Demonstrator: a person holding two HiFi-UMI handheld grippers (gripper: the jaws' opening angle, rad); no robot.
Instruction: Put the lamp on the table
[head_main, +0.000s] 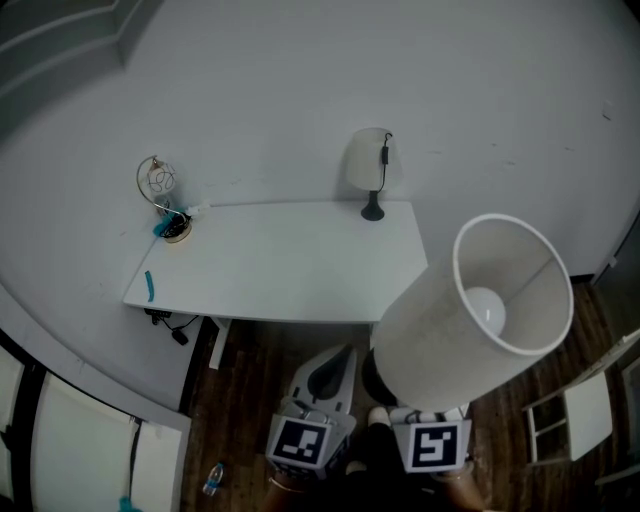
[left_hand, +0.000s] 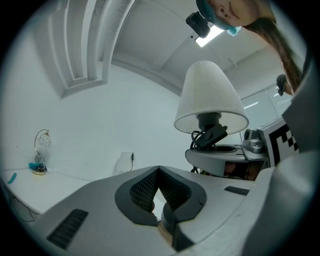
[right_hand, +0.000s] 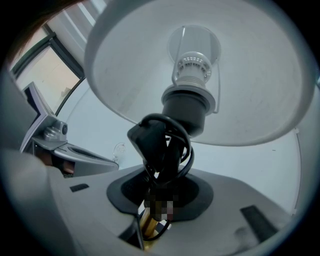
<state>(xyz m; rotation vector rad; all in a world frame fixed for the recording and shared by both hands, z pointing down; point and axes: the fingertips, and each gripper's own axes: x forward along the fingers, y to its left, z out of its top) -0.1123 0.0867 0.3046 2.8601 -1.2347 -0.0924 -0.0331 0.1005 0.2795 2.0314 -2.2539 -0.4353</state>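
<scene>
My right gripper (right_hand: 160, 202) is shut on the brass stem of a lamp (right_hand: 192, 107) with a large white shade (head_main: 478, 315). Black cord with a switch (right_hand: 157, 147) is wound round the stem just above the jaws. In the head view the shade hides the right jaws; only the marker cube (head_main: 435, 447) shows. This lamp hangs over the floor, off the front right corner of the white table (head_main: 290, 270). My left gripper (left_hand: 159, 172) is shut with nothing in it, level, beside the lamp (left_hand: 210, 97), and also below the table's front edge (head_main: 333, 368).
A small white table lamp (head_main: 371, 172) stands at the table's back right corner, against the wall. A wire ornament lamp (head_main: 160, 196) sits at the back left corner, a teal object (head_main: 150, 286) near the left edge. A cable and plug (head_main: 170, 326) hang under the table.
</scene>
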